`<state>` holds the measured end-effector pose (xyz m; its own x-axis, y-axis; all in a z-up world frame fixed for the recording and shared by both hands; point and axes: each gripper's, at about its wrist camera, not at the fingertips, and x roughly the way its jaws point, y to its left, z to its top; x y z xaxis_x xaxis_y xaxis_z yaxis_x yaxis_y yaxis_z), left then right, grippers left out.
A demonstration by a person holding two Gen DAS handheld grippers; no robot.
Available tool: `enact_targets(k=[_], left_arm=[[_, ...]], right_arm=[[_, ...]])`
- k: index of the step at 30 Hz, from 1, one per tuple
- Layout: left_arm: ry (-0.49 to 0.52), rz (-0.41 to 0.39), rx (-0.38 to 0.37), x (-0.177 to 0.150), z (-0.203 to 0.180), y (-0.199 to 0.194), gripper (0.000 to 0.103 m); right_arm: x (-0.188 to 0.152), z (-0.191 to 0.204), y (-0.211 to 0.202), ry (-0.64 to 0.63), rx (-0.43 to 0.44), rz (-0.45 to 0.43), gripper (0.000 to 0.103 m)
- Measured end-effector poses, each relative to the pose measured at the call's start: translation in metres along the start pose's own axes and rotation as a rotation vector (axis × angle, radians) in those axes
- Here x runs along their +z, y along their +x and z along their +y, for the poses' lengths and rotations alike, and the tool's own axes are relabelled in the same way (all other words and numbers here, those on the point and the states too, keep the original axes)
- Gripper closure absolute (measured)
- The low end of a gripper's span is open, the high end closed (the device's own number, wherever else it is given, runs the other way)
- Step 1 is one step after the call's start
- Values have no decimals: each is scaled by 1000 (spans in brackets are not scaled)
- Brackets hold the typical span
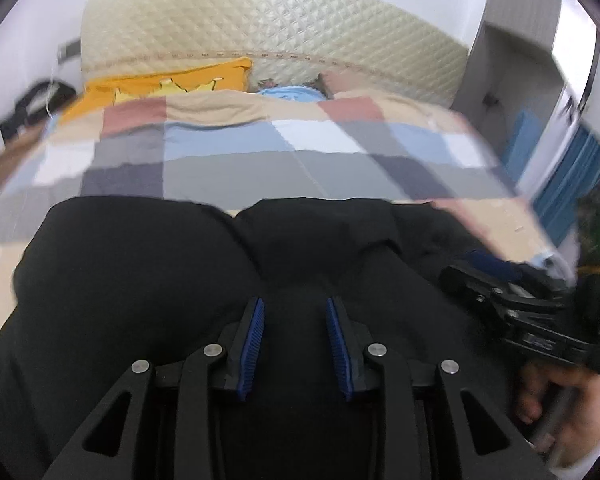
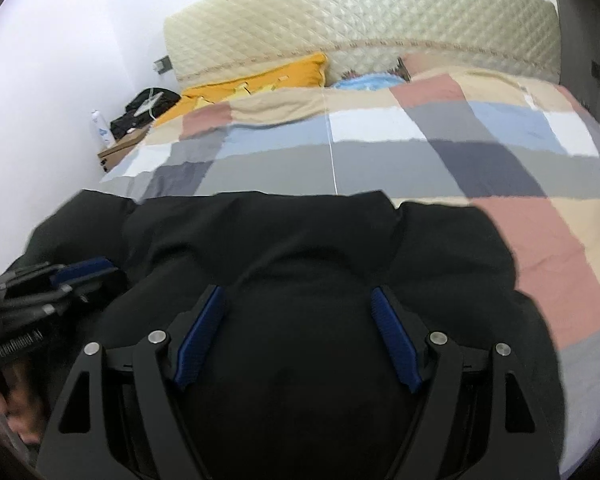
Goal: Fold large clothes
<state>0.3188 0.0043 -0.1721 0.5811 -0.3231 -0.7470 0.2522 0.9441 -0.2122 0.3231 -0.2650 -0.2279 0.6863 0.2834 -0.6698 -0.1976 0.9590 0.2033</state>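
Note:
A large black padded garment (image 1: 180, 272) lies bunched on the near part of a bed; it also fills the lower right wrist view (image 2: 300, 248). My left gripper (image 1: 295, 304) hovers over the garment with its blue-padded jaws partly open and nothing between them. My right gripper (image 2: 298, 294) is wide open above the same garment, empty. The right gripper also shows at the right edge of the left wrist view (image 1: 484, 276). The left gripper shows at the left edge of the right wrist view (image 2: 72, 276).
A checked quilt (image 2: 380, 152) in grey, blue, pink and beige covers the bed. A yellow pillow (image 2: 260, 80) and a quilted cream headboard (image 2: 360, 20) are at the far end. A bedside table (image 2: 120, 148) with a bottle and dark items stands at the left. Blue drawers (image 1: 560, 168) stand on the right.

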Motion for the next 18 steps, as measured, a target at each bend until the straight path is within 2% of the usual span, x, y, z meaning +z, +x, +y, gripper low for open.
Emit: enact_targets(k=[2, 4, 8, 14, 16, 18], left_arm=[[-49, -24, -41, -2, 16, -22, 67], [-69, -45, 0, -6, 29, -35, 56], [-51, -72, 62, -22, 46, -44, 56], [-50, -119, 123, -30, 48, -45, 56], [-63, -119, 128, -33, 51, -39, 56], [-33, -106, 149, -37, 51, -31, 56]], right_arm=[[-1, -2, -11, -18, -14, -16, 27], [-2, -9, -24, -21, -26, -30, 27], [-11, -31, -38, 1, -49, -33, 27], [-21, -48, -34, 39, -47, -22, 27], [-24, -51, -30, 50, -34, -24, 27], [-27, -53, -27, 59, -30, -34, 26]])
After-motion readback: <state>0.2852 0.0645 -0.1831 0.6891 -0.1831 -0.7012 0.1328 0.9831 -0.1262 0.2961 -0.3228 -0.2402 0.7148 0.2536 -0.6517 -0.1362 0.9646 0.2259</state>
